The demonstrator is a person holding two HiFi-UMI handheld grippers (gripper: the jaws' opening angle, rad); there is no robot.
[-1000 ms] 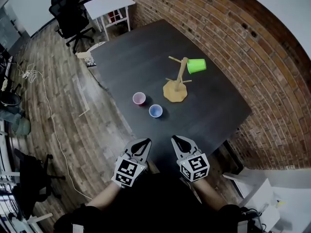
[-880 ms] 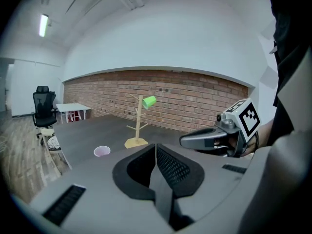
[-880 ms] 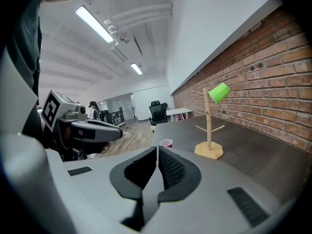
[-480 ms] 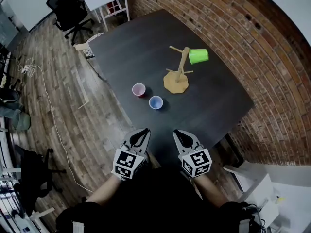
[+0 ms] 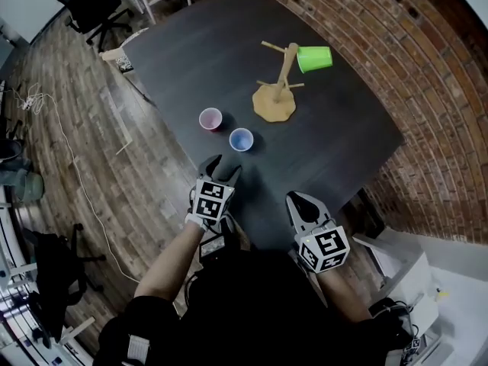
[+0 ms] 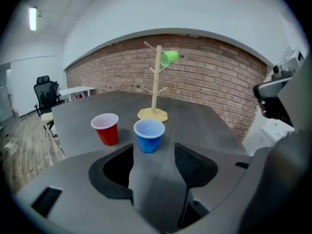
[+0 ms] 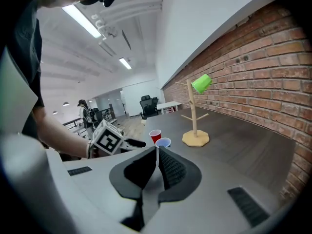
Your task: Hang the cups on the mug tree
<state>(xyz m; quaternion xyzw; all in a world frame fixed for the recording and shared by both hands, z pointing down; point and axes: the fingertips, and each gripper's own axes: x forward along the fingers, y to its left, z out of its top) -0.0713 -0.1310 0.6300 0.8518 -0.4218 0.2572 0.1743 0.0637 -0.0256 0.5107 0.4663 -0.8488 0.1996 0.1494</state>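
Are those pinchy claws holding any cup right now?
No, neither holds anything. The left gripper has just been opening its jaws, nothing between them; the blue cup stands ahead of it. The right gripper is shut and empty.

A green cup [image 5: 314, 57] hangs tilted on the wooden mug tree [image 5: 276, 90] — red cup [image 5: 210, 118] and blue cup [image 5: 241, 139] stand upright nearby.

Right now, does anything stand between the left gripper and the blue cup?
Nothing visible does. The left gripper has just been opening its jaws, with nothing between them. The blue cup stands straight ahead of them on the table. The red cup stands to its left, apart from it and off the line.
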